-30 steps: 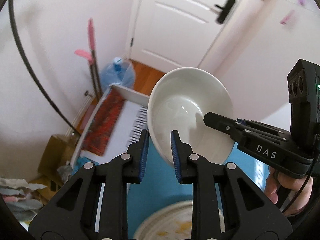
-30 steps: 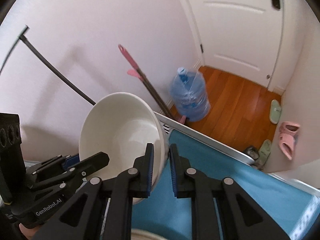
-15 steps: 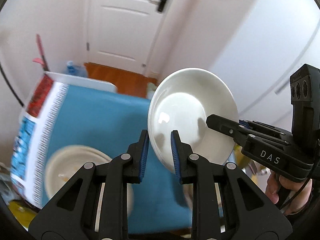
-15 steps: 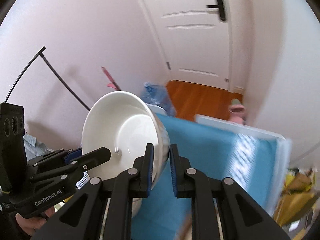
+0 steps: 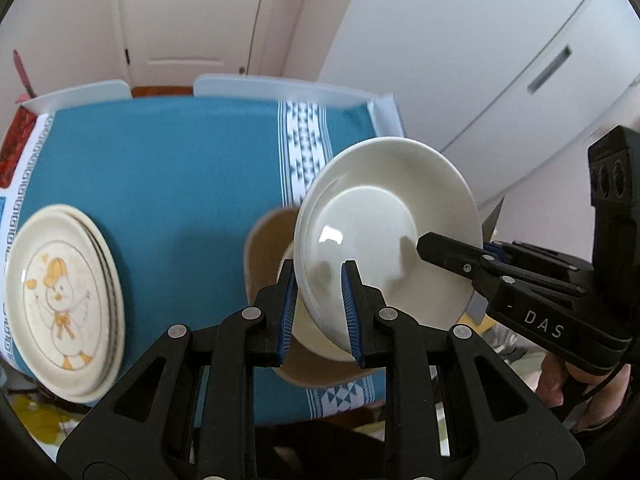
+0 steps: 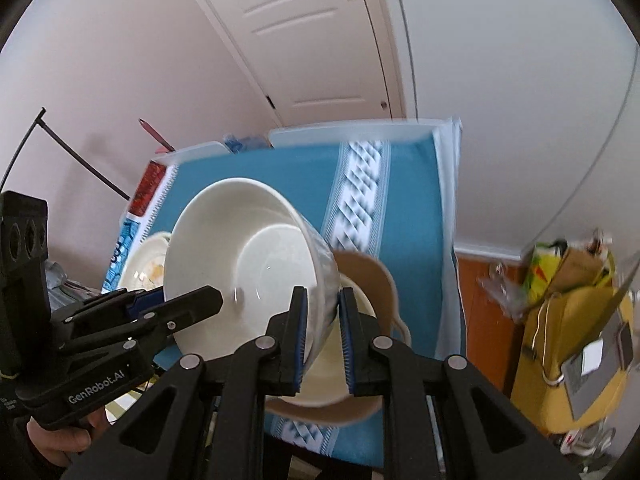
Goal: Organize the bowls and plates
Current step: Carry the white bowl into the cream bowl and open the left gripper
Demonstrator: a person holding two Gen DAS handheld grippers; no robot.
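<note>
Both grippers hold one white bowl (image 5: 384,220) in the air, tilted on its side, each shut on its rim from opposite sides. My left gripper (image 5: 319,308) clamps the near rim; the right gripper's body (image 5: 532,312) enters from the right. In the right wrist view my right gripper (image 6: 323,328) clamps the white bowl (image 6: 240,264), with the left gripper's body (image 6: 108,340) at the lower left. A tan bowl (image 5: 272,256) stands on the blue cloth just below and behind the white bowl; it also shows in the right wrist view (image 6: 372,280). A stack of duck-printed plates (image 5: 60,300) lies at the table's left.
The table carries a blue tablecloth (image 5: 168,168) with white patterned bands. A white door (image 6: 312,40) and pale walls are behind it. A yellow bag with clutter (image 6: 576,340) stands on the floor to the table's right. A white cabinet (image 5: 500,60) is at the right.
Both grippers, still clamped on the white bowl, have swung right and tilted down over the table. The tan bowl and the plate stack have come into view beneath.
</note>
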